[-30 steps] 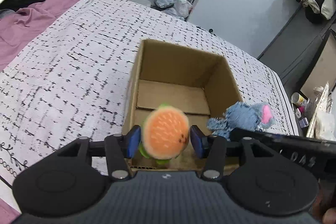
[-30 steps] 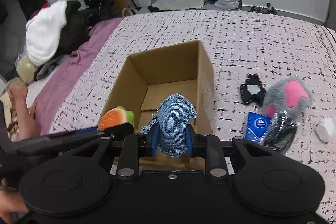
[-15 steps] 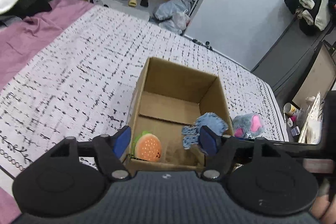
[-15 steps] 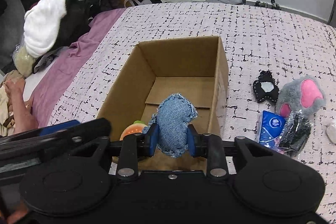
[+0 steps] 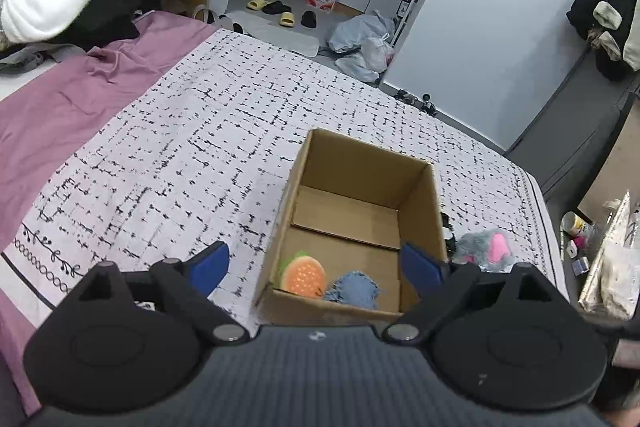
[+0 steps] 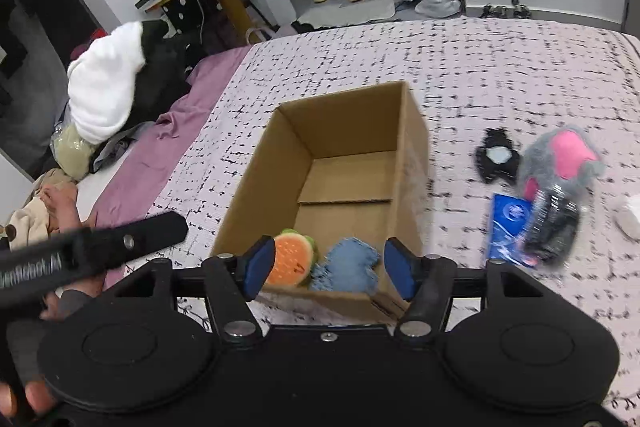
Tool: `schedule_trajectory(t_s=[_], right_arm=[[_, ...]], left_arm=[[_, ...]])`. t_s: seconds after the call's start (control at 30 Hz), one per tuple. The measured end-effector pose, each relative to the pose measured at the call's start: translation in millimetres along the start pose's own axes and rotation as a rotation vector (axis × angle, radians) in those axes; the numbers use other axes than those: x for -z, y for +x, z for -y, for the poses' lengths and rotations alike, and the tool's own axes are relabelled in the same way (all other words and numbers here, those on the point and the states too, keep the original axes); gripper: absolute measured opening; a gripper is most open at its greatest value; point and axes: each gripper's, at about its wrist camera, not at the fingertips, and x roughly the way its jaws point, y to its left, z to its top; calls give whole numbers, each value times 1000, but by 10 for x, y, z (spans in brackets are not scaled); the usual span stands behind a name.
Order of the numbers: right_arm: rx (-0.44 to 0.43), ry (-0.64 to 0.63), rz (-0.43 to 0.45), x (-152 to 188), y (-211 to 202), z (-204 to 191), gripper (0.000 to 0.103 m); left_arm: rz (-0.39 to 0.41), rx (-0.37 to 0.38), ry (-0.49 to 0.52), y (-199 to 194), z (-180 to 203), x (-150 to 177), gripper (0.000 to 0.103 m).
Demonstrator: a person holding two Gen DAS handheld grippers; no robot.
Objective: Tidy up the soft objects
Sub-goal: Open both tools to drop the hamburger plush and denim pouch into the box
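A second ago each gripper pinched a toy; now the burger plush (image 5: 303, 275) and blue denim plush (image 5: 354, 291) lie side by side in the cardboard box (image 5: 434, 211), and the left gripper (image 5: 318, 265) and right gripper (image 6: 329, 267) are opening, empty.
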Motion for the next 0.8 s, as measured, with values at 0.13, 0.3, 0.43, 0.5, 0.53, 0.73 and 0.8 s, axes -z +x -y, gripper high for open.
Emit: schedule_trajectory(t_s=[0.13, 0.3, 0.43, 0.5, 0.53, 0.73, 0.8], right_arm=[[-1, 30, 35, 96, -237, 184, 83], [6, 57, 81, 171, -476, 391, 87], [14, 53, 107, 219, -634, 497, 92], [13, 51, 120, 237, -705, 540, 94], [10, 51, 128, 250, -746, 566, 95], [10, 50, 162, 313, -919, 702, 98], [9, 50, 169, 337, -969, 764, 98]], left_arm=[[-21, -6, 52, -18, 171, 59, 97], [-24, -30, 91, -88, 400, 132, 100], [4, -29, 99, -195, 534, 156, 103], [18, -26, 106, -247, 598, 159, 103], [26, -17, 104, -274, 628, 162, 103], [73, 21, 93, -386, 770, 247, 103], [60, 30, 98, -387, 824, 283, 103]])
